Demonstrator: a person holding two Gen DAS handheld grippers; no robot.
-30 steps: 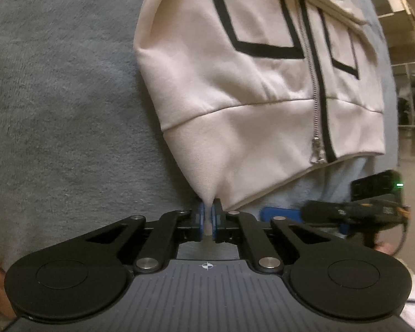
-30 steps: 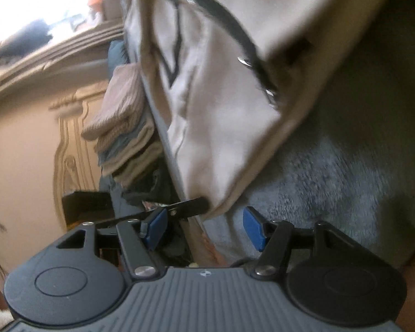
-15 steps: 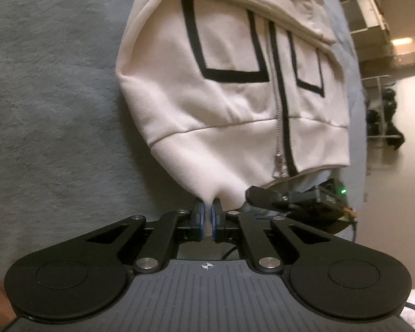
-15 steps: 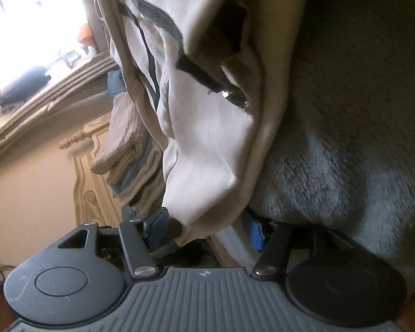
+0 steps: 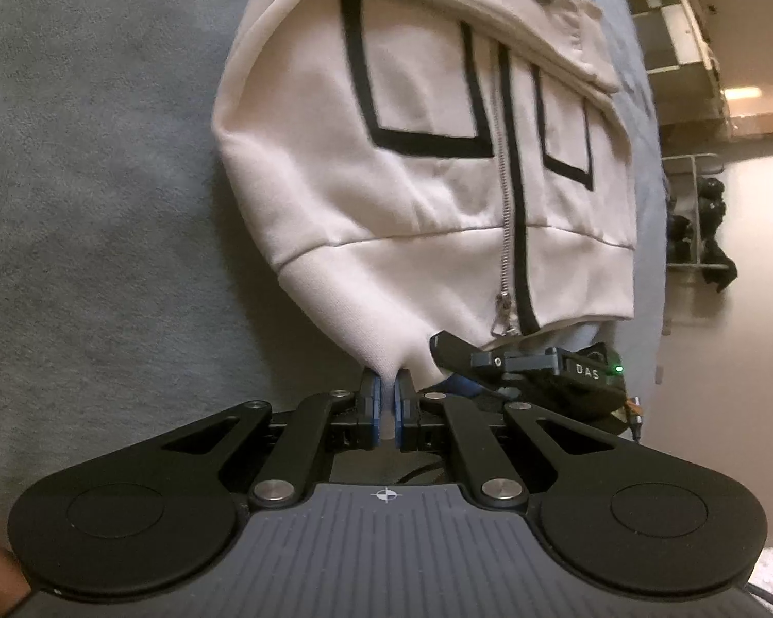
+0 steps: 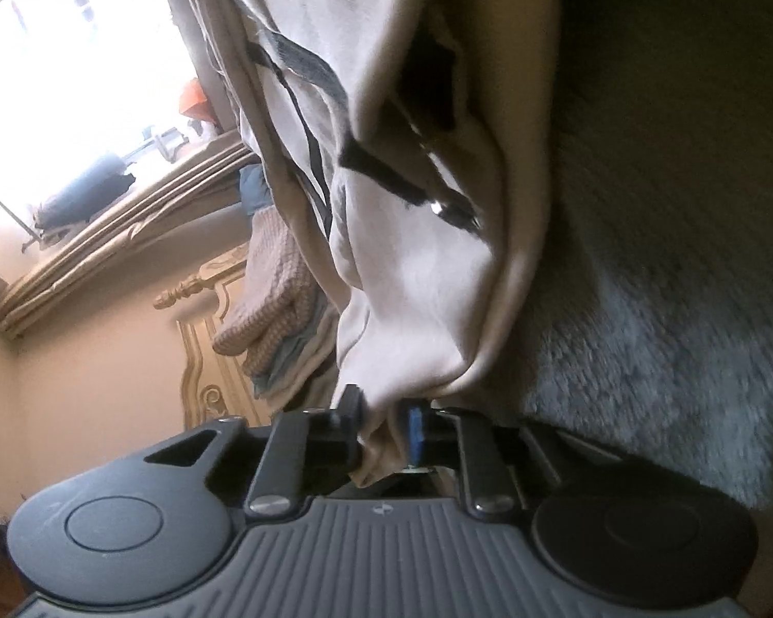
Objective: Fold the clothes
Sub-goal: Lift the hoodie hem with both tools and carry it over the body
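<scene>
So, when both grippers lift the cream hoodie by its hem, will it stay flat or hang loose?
Probably loose: the hoodie already puckers at the left gripper and bunches in the right gripper. Its metal zipper pull may swing. The fleece looks thick, so slipping seems unlikely.

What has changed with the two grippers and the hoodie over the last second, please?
The right gripper, open beside the hem a second ago, has closed on the cream hoodie at its bottom edge. The left gripper stays clamped on the hem corner, and the hoodie still lies on the grey blanket.
</scene>
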